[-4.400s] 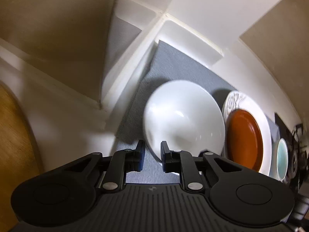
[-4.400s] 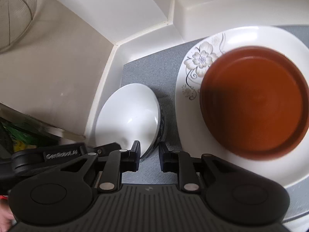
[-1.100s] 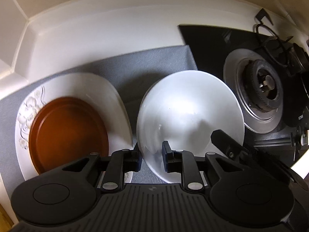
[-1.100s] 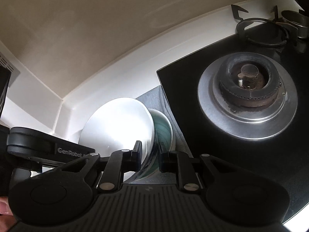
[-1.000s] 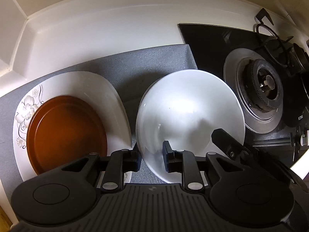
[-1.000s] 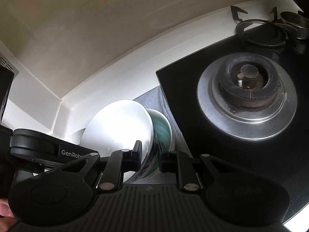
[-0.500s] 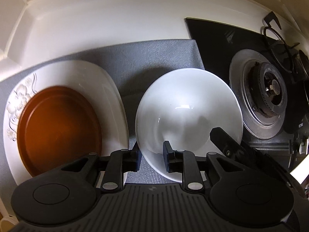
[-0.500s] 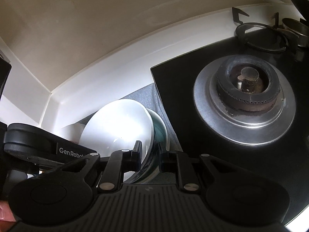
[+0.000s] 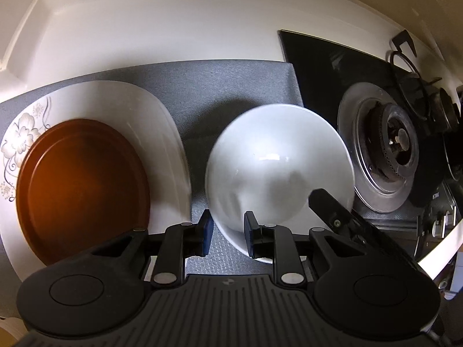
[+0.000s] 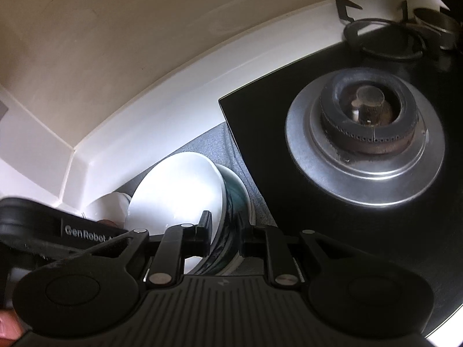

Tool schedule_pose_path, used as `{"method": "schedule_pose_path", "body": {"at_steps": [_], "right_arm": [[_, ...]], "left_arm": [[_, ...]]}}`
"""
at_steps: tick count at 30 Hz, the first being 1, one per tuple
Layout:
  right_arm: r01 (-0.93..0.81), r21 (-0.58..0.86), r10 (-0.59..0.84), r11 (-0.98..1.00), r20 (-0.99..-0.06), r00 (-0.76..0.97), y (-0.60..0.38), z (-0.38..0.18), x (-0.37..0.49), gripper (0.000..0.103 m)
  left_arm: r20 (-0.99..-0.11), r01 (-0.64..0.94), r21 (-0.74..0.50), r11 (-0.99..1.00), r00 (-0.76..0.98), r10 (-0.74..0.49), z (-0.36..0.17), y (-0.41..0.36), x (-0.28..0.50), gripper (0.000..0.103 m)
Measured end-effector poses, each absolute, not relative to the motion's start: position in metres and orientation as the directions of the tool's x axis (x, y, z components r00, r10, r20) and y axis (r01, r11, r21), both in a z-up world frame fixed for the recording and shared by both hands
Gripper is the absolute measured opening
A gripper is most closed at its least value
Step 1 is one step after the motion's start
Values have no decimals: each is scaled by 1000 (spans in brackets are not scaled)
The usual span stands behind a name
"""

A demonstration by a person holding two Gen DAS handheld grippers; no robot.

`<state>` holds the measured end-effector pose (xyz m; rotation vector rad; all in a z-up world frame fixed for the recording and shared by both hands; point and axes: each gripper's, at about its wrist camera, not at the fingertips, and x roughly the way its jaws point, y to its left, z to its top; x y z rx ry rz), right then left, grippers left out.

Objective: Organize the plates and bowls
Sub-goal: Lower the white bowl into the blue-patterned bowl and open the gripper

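- Bowl, white [image 9: 277,162], sits nested inside a teal bowl [image 10: 235,199] on the grey mat [image 9: 225,86], just beside the edge of the black stove [image 9: 324,66].
- From the right wrist camera the white bowl [image 10: 176,190] leans against the teal one's inner wall, and only the teal rim and a strip of its dark patterned side show.
- Left gripper [image 9: 228,232] straddles the near rim of the white bowl: one finger inside, one outside, jaws narrow. Whether the pads press the rim or stand just off it cannot be told.
- Right gripper [image 10: 224,235] straddles both bowls' rims on the other side, jaws narrow, its fingers close to the white bowl's inside and the teal bowl's outside; contact cannot be told either.
- Brown plate [image 9: 81,188] lies on a larger white plate [image 9: 156,133] with a flower print, on the same mat to the left of the bowls, near but apart.
- Mat lies on the white bench [image 9: 162,31].
- Burner [image 10: 364,136] with its silver ring is on the stove, with a pot stand [image 10: 385,37] farther back.
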<state>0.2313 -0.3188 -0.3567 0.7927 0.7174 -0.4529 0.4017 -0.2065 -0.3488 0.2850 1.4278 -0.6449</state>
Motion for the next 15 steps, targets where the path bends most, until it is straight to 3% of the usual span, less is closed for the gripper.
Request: {"method": "schedule_pose_path", "body": {"at_steps": [11, 15], "right_arm": [[597, 573, -60, 562, -692, 720, -326, -356, 215, 28], [585, 567, -45, 580, -695, 718, -326, -354, 211, 26]], "left_arm": [[-953, 614, -152, 775, 118, -280, -328, -198, 395, 24], [-956, 607, -143, 782, 120, -268, -332, -199, 399, 24]]}}
